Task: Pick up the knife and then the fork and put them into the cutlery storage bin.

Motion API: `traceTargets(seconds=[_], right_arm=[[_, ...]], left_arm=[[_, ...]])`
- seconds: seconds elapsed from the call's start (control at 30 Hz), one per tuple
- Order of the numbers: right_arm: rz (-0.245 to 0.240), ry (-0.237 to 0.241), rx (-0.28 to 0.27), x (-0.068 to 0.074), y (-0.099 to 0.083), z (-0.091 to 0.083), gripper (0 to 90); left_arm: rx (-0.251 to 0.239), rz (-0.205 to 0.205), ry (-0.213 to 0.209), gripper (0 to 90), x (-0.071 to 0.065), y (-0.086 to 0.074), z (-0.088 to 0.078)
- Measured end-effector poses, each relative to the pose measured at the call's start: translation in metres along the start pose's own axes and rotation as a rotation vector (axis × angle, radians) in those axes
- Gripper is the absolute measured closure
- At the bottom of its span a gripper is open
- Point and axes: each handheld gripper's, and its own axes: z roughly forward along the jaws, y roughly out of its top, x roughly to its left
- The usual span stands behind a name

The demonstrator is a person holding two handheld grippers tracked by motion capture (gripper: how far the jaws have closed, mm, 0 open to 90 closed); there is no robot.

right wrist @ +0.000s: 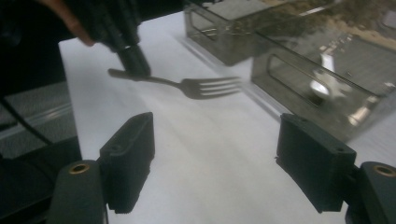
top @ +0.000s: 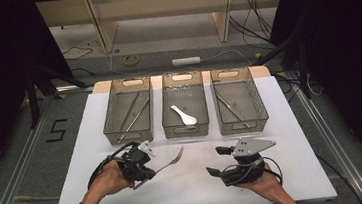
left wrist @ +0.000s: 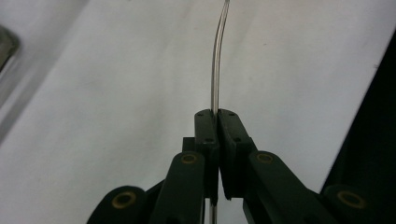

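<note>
From the high view, the left gripper (top: 143, 176) holds a shiny metal fork (top: 170, 161) over the white bench (top: 196, 181). In the left gripper view, its jaws clench the handle. In the right gripper view, the right gripper (right wrist: 217, 163) is spread, empty.

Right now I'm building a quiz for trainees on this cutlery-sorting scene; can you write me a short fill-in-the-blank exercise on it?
1. The left gripper is shut on a ____.
2. The white spoon lies in the ____ of the three bins.
3. The right gripper has its jaws ____, with nothing between them.
4. The fork's prongs point toward the ____.

Missing words: fork; middle; open; bins
</note>
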Motion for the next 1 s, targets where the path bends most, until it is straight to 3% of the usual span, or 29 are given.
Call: traceTargets(seconds=[0.13, 0.3, 0.5, 0.77, 1.0], right_arm=[[-0.083, 0.035, 0.027, 0.017, 0.007, 0.011, 28.7], [-0.182, 0.035, 0.053, 0.032, 0.012, 0.023, 28.7], [-0.252, 0.036, 0.087, 0.038, 0.014, 0.033, 29.4], [-0.393, 0.028, 0.158, 0.049, 0.015, 0.049, 34.8], [-0.497, 0.005, 0.192, 0.053, 0.016, 0.066, 40.5]], left_arm=[[0.004, 0.022, -0.026, 86.9, -0.006, 0.011, -0.004], [0.015, 0.042, -0.043, 86.9, -0.012, 0.022, -0.003], [0.045, 0.071, -0.062, 86.9, -0.017, 0.033, 0.003], [0.092, 0.105, -0.092, 86.9, -0.023, 0.044, 0.01], [0.122, 0.111, -0.115, 86.9, -0.029, 0.049, 0.014]])
